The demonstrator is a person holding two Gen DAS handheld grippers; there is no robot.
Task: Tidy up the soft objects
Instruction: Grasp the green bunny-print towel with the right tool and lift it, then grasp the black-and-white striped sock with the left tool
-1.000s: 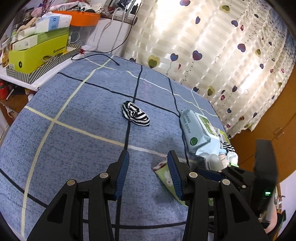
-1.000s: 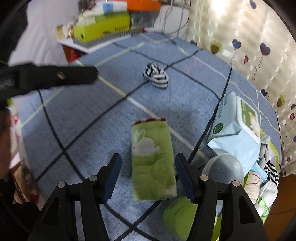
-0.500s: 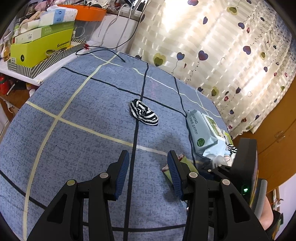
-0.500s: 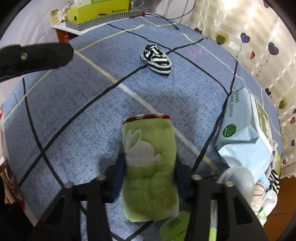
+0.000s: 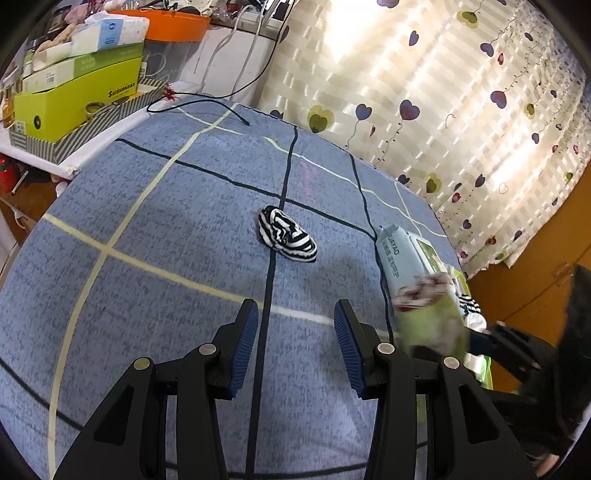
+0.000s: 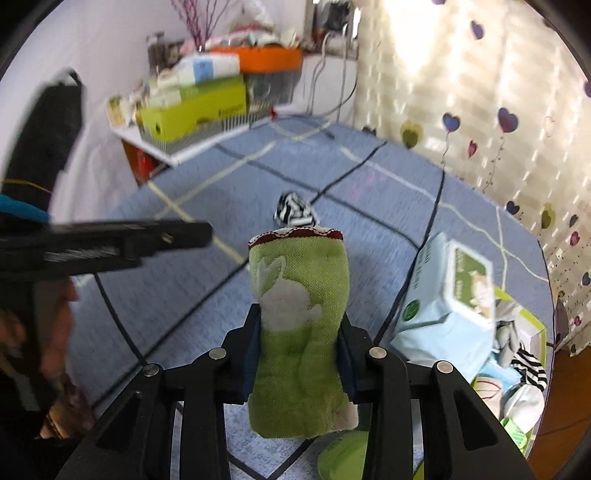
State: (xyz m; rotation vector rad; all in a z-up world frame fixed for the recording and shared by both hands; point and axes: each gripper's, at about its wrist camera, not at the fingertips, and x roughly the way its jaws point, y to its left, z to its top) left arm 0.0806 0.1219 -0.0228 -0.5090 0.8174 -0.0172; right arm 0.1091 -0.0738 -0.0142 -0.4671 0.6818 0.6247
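Note:
A folded green cloth [image 6: 299,306] with a white rabbit and a red hem is lifted off the blue bedspread [image 6: 184,295], clamped between my right gripper's [image 6: 301,321] pads. Its jaws are closing on the cloth. In the left wrist view the same green cloth [image 5: 428,314] hangs blurred at the right. A balled black-and-white striped sock [image 5: 286,240] lies on the bedspread [image 5: 147,295], ahead of my left gripper [image 5: 295,310], which is open with nothing between its fingers. The sock [image 6: 293,212] shows just behind the cloth's top edge.
A pale blue wet-wipes pack [image 5: 402,254] lies at the bed's right, next to a green box [image 6: 532,321] holding striped and white soft items. Yellow-green boxes [image 5: 74,99] and an orange tray [image 5: 173,27] sit on a side shelf. A heart-print curtain [image 5: 443,110] hangs behind.
My right gripper closed on the green cloth and raised it off the bedspread. The left gripper crept forward toward the striped sock and stayed open.

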